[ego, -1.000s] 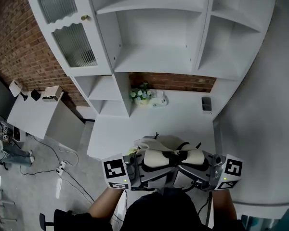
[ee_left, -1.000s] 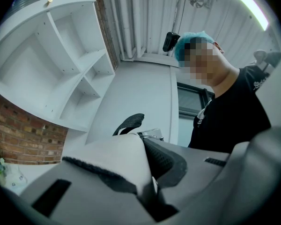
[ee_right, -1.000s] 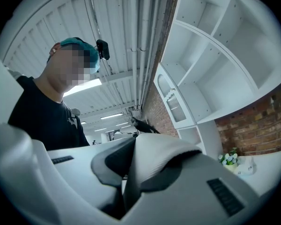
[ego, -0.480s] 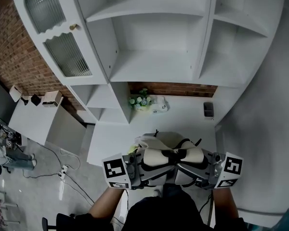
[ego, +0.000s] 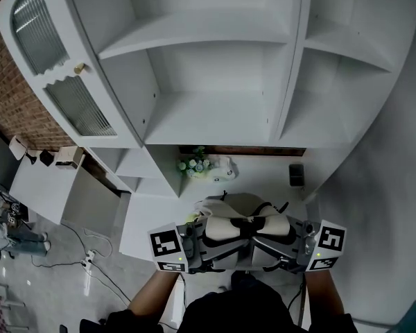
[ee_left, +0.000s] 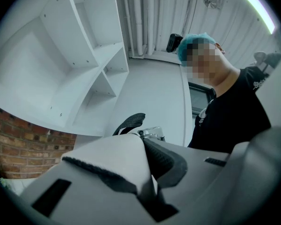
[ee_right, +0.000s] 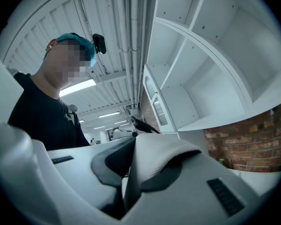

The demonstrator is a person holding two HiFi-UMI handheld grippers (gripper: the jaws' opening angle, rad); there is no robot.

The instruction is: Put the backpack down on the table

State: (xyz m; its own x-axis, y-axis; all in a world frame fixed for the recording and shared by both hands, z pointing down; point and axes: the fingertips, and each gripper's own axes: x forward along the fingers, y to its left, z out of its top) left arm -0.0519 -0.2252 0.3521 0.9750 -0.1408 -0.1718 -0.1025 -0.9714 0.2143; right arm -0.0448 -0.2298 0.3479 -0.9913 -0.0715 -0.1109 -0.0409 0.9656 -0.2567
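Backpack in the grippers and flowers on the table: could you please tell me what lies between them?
Nothing: in the head view, only bare white table shows between the backpack and the flowers.

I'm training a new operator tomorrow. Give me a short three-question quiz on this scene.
1. True or false: only the left tongs grip the cream fabric backpack with black straps; the right tongs are empty.
2. What stands at the back of the white table? A small bunch of flowers; B laptop; C kettle.
3. Fill in: the wall left of the white shelf unit is red ___.
Key: 1 false, both grip it; 2 A; 3 brick.
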